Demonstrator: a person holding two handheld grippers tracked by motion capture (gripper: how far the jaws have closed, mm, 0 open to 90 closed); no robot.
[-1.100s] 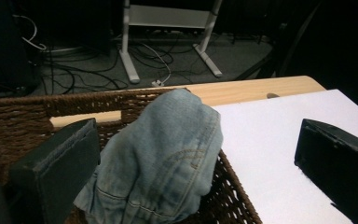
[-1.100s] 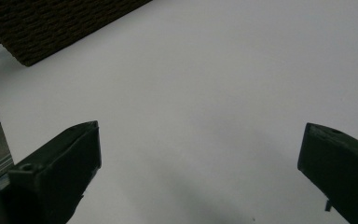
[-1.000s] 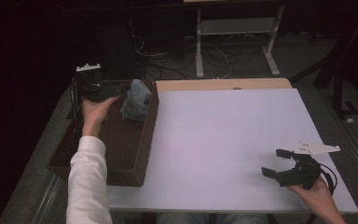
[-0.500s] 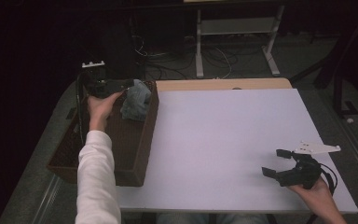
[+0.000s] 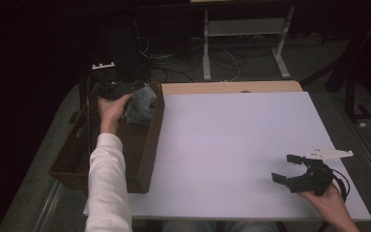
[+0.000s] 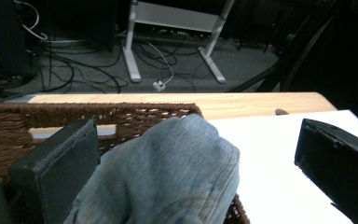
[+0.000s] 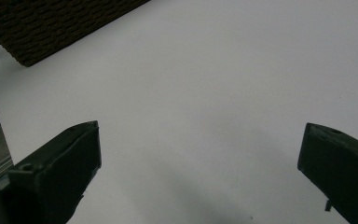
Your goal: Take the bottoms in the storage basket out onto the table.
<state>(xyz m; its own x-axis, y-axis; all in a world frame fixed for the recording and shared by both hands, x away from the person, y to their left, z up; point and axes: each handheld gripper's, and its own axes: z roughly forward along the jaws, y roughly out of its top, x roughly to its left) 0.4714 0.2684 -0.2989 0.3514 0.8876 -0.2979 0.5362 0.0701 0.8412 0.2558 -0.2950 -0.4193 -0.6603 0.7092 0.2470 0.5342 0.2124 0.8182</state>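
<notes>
We see the left gripper (image 5: 125,91), jaws spread wide astride bunched denim jeans (image 6: 168,177) at the wicker basket's (image 5: 152,140) far corner, nothing clamped yet. Next, we judge: close and lift (the right gripper (image 5: 286,169) rests wide, empty, on the white table (image 5: 232,145)).

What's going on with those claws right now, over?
Left gripper open, jaws either side of the jeans in the basket. Right gripper open, idle over the table. Nothing in the way.

Lower part of the denim cloth (image 6: 168,177) cut off by the left gripper view's bottom edge.
</notes>
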